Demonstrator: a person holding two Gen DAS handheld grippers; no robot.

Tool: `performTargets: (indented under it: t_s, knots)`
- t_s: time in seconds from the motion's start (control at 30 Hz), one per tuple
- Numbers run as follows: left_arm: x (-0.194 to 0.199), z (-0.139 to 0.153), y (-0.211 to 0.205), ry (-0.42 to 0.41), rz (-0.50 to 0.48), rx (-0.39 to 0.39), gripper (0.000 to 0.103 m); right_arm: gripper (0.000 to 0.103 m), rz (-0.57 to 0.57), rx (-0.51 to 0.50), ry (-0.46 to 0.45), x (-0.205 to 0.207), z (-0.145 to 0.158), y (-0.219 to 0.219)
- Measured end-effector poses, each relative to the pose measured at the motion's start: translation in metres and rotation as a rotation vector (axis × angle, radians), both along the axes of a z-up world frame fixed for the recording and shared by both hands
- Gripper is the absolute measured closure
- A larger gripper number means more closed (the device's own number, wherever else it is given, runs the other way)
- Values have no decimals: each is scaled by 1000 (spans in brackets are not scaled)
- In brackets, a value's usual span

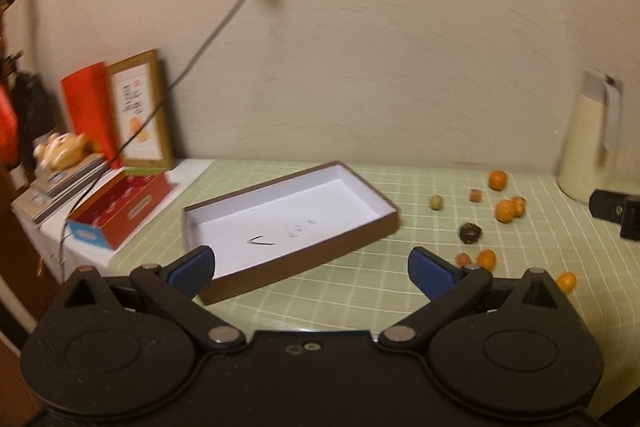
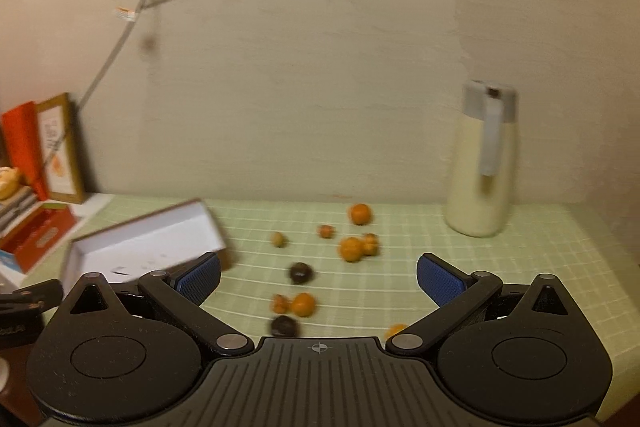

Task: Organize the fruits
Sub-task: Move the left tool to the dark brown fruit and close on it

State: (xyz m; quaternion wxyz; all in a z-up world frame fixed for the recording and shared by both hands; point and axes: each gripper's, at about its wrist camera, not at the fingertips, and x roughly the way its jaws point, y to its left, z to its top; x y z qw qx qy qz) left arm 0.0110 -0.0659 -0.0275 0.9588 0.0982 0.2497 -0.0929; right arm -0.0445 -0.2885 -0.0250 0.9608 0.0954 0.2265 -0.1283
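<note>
Left tongs [image 1: 311, 269] gape wide and empty before the shallow brown-walled, white-lined cardboard tray [image 1: 394, 223] on the green checked counter [image 1: 360, 287]. Right tongs [image 2: 318, 277], equally wide and empty, face small orange and dark round fruits [image 2: 352, 249] scattered right of that tray.

Tray [image 1: 280, 223]: shallow, brown outside, white inside, empty, lying flat and skewed at the worktop's left. Fruits: small orange ones [image 2: 352, 249], brown nut-like ones [image 2: 326, 231] and two dark round ones [image 2: 301, 273], scattered loose mid-worktop, right of the tray, none inside.
</note>
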Motion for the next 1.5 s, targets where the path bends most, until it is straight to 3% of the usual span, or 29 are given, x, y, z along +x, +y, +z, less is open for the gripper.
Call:
performTargets:
  t_s: [0.23, 0.47, 1.0, 1.3, 1.5]
  knots:
    - [0, -28, -43, -17, -168, 34, 6, 0, -57, 10, 7, -9, -22, -39]
    - [9, -62, -73, 22, -266, 46, 16, 0, -88, 8, 32, -11, -49, -63]
    - [48, -117, -131, 112, -357, 58, 34, 0, -145, 23, 67, 2, -87, -102]
    - [67, -144, -152, 153, -362, 67, 47, 0, -159, 45, 75, 12, -101, -117]
    - [81, -161, -161, 188, -327, 67, 50, 0, -160, 55, 94, 17, -109, -123]
